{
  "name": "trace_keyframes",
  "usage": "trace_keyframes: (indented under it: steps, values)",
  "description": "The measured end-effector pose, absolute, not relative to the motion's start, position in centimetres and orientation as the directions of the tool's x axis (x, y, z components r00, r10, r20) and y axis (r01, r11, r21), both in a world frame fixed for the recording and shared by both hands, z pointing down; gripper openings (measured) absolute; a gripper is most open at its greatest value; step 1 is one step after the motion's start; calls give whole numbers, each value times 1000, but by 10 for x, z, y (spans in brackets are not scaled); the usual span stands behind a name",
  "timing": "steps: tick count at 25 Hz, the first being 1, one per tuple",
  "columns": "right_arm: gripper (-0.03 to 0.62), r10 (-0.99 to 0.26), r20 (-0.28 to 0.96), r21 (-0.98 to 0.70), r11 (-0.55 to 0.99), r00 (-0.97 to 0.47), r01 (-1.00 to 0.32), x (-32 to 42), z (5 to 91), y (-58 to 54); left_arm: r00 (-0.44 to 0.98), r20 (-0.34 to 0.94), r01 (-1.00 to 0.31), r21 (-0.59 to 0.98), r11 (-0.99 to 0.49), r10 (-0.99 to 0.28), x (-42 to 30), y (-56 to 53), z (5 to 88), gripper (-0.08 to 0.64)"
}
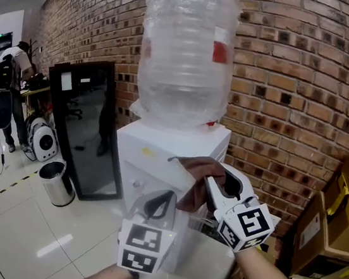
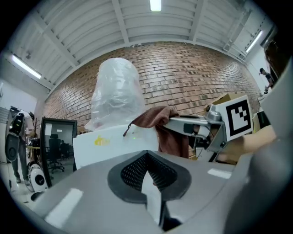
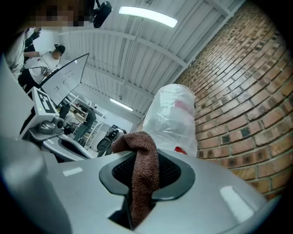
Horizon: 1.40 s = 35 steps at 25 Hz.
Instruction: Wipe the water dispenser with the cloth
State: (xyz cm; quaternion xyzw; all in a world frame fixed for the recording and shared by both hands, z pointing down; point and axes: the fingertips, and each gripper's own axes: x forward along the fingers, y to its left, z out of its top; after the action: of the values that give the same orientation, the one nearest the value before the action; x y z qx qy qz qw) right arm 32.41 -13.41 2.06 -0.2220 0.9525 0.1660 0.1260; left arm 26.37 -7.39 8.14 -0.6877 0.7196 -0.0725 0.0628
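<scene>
Brown cloth (image 1: 195,182) is clamped in the right gripper (image 1: 212,184), just in front of the upper front of the white water dispenser (image 1: 153,155); contact cannot be confirmed. The left gripper (image 1: 162,198) has its jaws together and empty, below and beside the right. A wrapped clear bottle (image 1: 185,54) sits on top of the dispenser. A black-framed glass panel (image 1: 86,133) and a steel bin (image 1: 56,182) stand to the dispenser's left, cardboard boxes (image 1: 337,208) to its right. Brick wall (image 1: 296,88) behind; glossy tiled floor (image 1: 17,223); a person (image 1: 10,82) at far left.
</scene>
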Motion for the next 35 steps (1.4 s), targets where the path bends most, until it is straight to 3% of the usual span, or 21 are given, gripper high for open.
trace_keyframes:
  steps: [7,17,29,35]
  values:
    - [106,-426,-291,288,815,-857,-503,335,4,-160,-18,-3,-983,-180,19,-1000,283,-98,62,0]
    - [101,-404,-397,261,812,-824,-523,334,24,-154,-66,35,-986,-157,60,-997,259,-82,96,0]
    - [98,-509,-306,167,803,-804,-572,342,117,-152,-78,98,-991,-118,67,-992,258,-69,194,0]
    - [97,-565,-211,208,771,-797,-602,357,193,-142,-33,121,-992,-122,18,-992,273,-51,260,0]
